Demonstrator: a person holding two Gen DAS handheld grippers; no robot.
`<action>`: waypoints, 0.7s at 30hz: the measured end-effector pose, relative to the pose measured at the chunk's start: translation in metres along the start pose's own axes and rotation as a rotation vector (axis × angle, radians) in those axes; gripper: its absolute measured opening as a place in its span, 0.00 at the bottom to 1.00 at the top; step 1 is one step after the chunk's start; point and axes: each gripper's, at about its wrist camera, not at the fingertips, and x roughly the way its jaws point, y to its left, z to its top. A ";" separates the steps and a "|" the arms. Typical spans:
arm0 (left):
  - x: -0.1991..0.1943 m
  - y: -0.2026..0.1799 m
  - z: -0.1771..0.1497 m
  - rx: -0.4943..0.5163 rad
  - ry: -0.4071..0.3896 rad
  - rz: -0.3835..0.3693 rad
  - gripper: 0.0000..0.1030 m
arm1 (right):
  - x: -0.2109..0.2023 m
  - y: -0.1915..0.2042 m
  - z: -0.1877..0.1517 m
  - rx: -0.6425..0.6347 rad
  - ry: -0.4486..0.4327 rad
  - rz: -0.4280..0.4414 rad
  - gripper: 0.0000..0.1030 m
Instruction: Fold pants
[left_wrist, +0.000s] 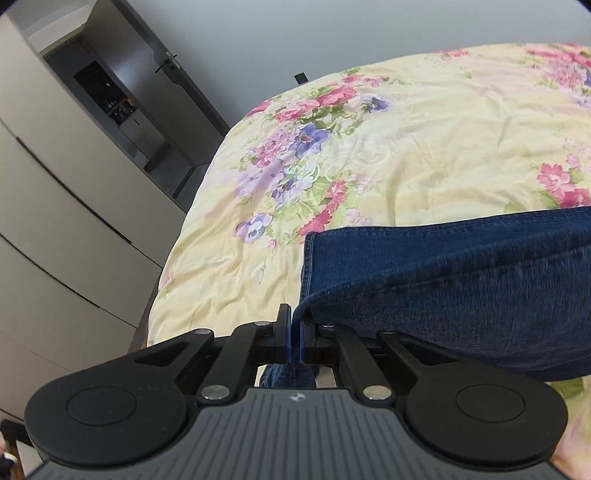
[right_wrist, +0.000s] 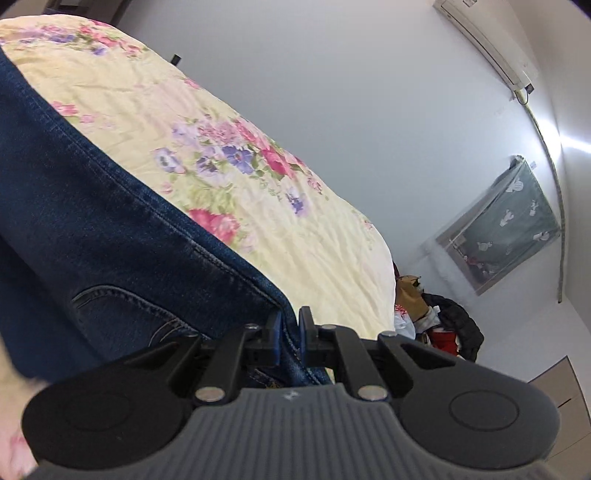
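Left wrist view: we have the left gripper (left_wrist: 294, 325) clamped on the jeans (left_wrist: 461, 280) hem corner, right gripper (right_wrist: 287, 325) clamped at the waistband edge, denim stretched over the floral bedspread (left_wrist: 406, 147). Risk: thin pinch slips under tension, fold lands skewed.

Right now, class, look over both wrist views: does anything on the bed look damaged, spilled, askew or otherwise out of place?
Nothing stands out. The jeans look intact, each end pinched between closed fingers: the left gripper at a hem corner, the right gripper near the pocket end. The floral bedspread is only lightly wrinkled, with no spill.
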 end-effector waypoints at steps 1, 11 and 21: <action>0.008 -0.006 0.008 0.018 -0.001 0.011 0.04 | 0.015 0.001 0.007 -0.002 0.012 -0.006 0.02; 0.115 -0.082 0.076 0.201 0.078 0.059 0.04 | 0.176 0.040 0.039 -0.045 0.180 0.001 0.02; 0.179 -0.114 0.064 0.311 0.107 0.042 0.19 | 0.236 0.071 0.022 -0.023 0.256 0.032 0.04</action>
